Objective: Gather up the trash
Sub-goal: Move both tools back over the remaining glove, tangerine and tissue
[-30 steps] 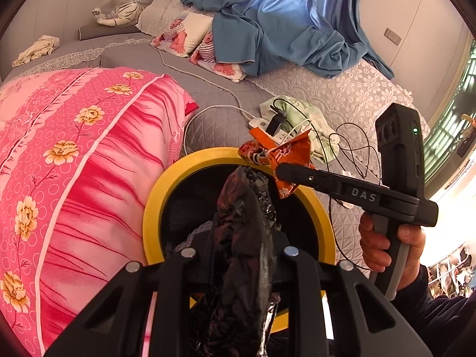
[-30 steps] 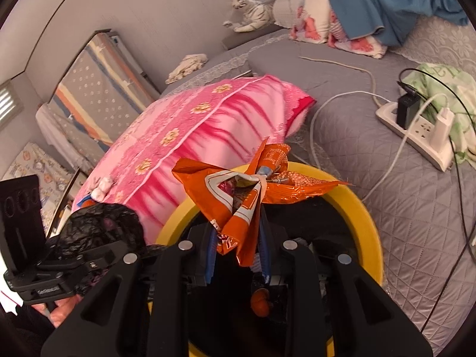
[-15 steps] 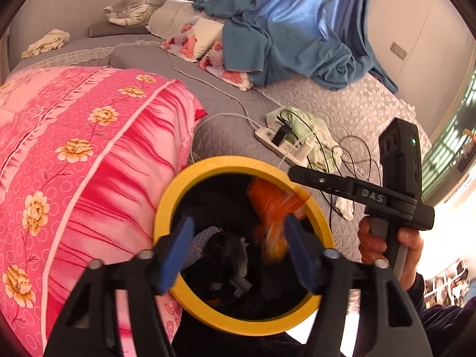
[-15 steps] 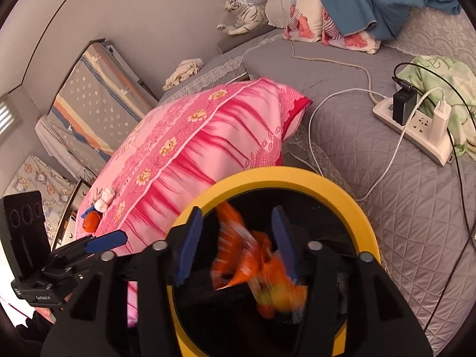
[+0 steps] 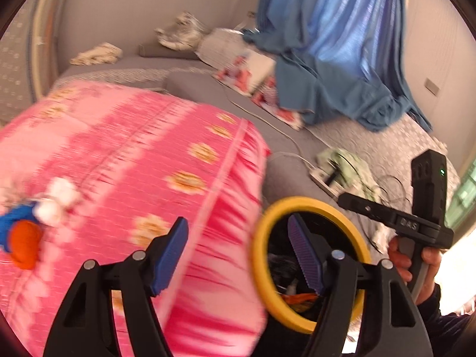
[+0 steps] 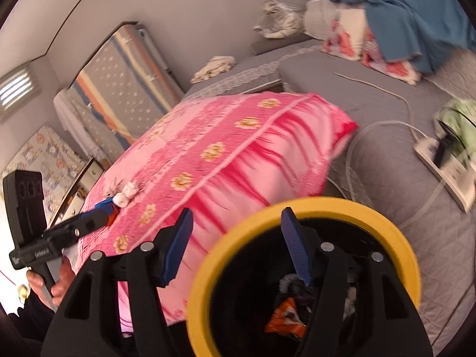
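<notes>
A black bin with a yellow rim [image 6: 327, 205] stands against the bed. In it lie an orange snack wrapper [image 6: 285, 318] and dark crumpled trash [image 5: 279, 263]. My right gripper [image 6: 236, 223] hangs over the bin's left rim, its jaws opening with nothing between them. My left gripper [image 5: 236, 232] is off to the left over the pink pillow's edge, jaws also opening and empty. On the pillow sits a small pile: white crumpled tissues [image 5: 56, 199] and a blue and orange piece [image 5: 23, 238]. In the right wrist view the left gripper's fingers [image 6: 89, 223] point at that pile [image 6: 119, 199].
A large pink flowered pillow [image 6: 238, 154] lies left of the bin. A white power strip [image 6: 443, 166] with plugs and trailing cables rests on the grey bedspread [image 6: 386, 193] to the right. Blue cloth [image 5: 327, 59], a green cloth [image 5: 351, 163] and a toy tiger [image 6: 279, 26] lie farther back.
Both grippers opened: the black bag and the orange wrapper dropped into the bin. Both grippers then rose and swung left towards the pink pillow.
</notes>
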